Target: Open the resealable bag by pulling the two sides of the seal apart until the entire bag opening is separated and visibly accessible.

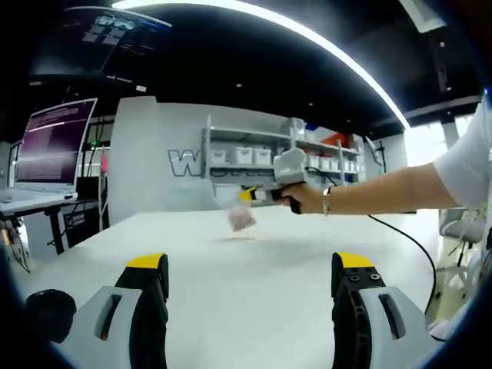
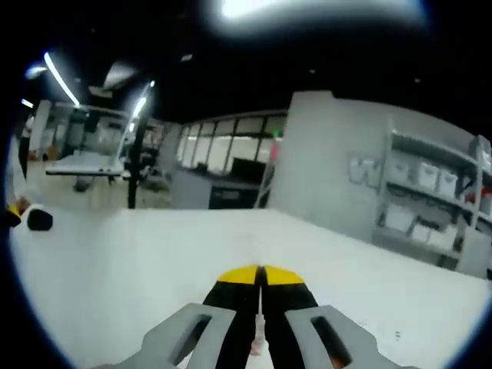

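Note:
The resealable bag (image 1: 241, 220), clear with pinkish contents, hangs just above the white table (image 1: 231, 300) near its far side. My right gripper (image 1: 247, 197), held by a person's hand (image 1: 307, 198) reaching in from the right, is shut on the bag's top edge. In the right gripper view its yellow-tipped jaws (image 2: 260, 274) are pressed together, and a pale sliver of the bag (image 2: 256, 344) shows between them lower down. My left gripper (image 1: 250, 265) stands open low over the near part of the table, well short of the bag, with nothing between its jaws.
A lit monitor (image 1: 54, 142) stands on a desk at the left. Shelves with white bins (image 1: 254, 155) line the back wall. A black cable (image 1: 411, 242) trails over the table's right side. A dark round object (image 1: 50, 314) sits at the near left.

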Available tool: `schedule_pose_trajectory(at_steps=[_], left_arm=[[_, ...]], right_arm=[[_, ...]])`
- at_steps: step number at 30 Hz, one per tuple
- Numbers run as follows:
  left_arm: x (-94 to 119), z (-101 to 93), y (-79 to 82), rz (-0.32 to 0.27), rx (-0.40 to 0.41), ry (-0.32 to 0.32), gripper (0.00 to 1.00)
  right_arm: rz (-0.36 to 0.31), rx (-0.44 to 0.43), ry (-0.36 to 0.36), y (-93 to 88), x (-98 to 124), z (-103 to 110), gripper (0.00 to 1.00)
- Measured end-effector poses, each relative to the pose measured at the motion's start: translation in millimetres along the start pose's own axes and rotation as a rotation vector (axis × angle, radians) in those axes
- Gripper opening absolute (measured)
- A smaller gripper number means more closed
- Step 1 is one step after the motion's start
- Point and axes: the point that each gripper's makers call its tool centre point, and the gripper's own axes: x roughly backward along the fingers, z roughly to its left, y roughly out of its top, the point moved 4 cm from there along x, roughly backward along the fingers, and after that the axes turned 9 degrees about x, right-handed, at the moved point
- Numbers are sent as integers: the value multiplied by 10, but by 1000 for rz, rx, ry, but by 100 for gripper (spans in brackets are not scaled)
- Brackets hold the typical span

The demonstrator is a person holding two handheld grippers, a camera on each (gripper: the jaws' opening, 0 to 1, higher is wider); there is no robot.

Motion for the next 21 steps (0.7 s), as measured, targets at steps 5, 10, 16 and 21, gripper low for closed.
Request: schedule_pose_trajectory(at_steps=[5, 10, 16, 21], left_arm=[[15, -19, 9, -2, -2, 0, 86], [22, -49, 9, -3, -4, -2, 86], [26, -85, 5, -5, -4, -6, 86], [28, -113, -10, -1, -6, -9, 86]], right_arm=[[-3, -4, -6, -2, 36, -17, 0], [-1, -10, -8, -26, 94, -20, 0], [4, -8, -11, -67, 176, -14, 0], [5, -14, -16, -81, 216, -38, 0]])
